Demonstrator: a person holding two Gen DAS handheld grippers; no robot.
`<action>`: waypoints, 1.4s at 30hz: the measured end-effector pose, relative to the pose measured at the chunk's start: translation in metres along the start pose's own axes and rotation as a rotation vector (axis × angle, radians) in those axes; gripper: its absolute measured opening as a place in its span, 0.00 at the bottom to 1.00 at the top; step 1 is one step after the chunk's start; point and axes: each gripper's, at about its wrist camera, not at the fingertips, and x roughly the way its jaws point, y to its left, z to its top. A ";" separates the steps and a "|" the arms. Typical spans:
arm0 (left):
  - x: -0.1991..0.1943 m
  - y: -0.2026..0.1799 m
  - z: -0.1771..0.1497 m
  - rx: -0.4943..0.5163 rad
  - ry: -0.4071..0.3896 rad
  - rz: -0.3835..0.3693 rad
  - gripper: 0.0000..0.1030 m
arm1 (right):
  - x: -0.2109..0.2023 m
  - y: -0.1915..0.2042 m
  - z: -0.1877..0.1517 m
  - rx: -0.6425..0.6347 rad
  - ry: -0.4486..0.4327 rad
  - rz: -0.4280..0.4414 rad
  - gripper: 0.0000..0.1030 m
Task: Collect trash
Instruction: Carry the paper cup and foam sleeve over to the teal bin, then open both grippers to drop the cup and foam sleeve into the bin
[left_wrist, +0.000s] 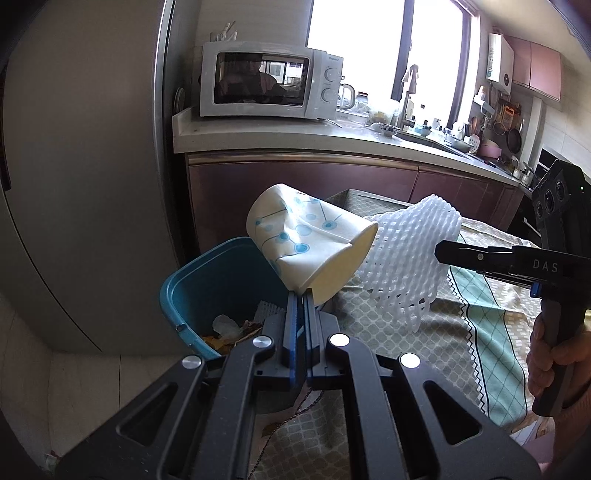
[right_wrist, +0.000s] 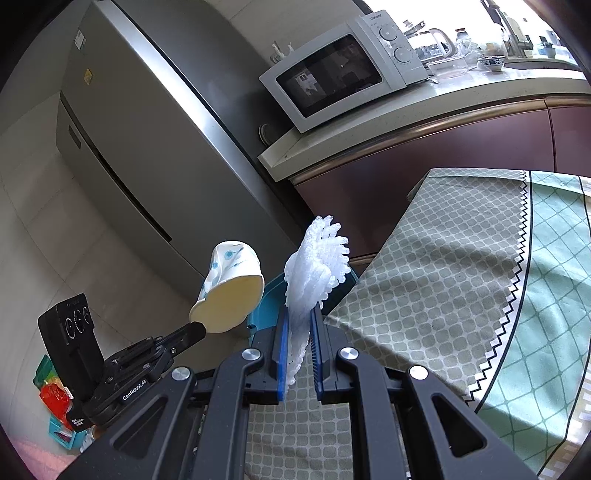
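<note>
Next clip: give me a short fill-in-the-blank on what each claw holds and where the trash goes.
The left claw is shut on a crumpled ____ cup with blue dots.
The right claw pinches a white foam ____ sleeve.
The plastic bin beside the clothed table is ____ in colour.

Missing words: paper; net; blue

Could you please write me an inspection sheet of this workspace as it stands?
Surface: table under a green patterned tablecloth.
Job's things: crumpled paper cup held over the blue bin; white foam net held above the table edge; the bin already holds scraps.
Clutter: colourful packets on the floor.
Grippers: left gripper shut on the cup's rim; right gripper shut on the foam net.
Cables: nothing seen.
Surroundings: fridge, microwave on the counter, sink area crowded with kitchenware.
</note>
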 end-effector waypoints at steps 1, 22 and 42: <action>0.001 0.001 0.000 -0.002 0.002 0.003 0.03 | 0.002 0.000 0.001 0.002 0.004 0.001 0.10; 0.027 0.030 -0.006 -0.059 0.055 0.058 0.03 | 0.049 0.008 0.016 0.004 0.077 0.006 0.10; 0.066 0.055 -0.015 -0.111 0.123 0.098 0.03 | 0.108 0.007 0.019 0.001 0.169 -0.043 0.10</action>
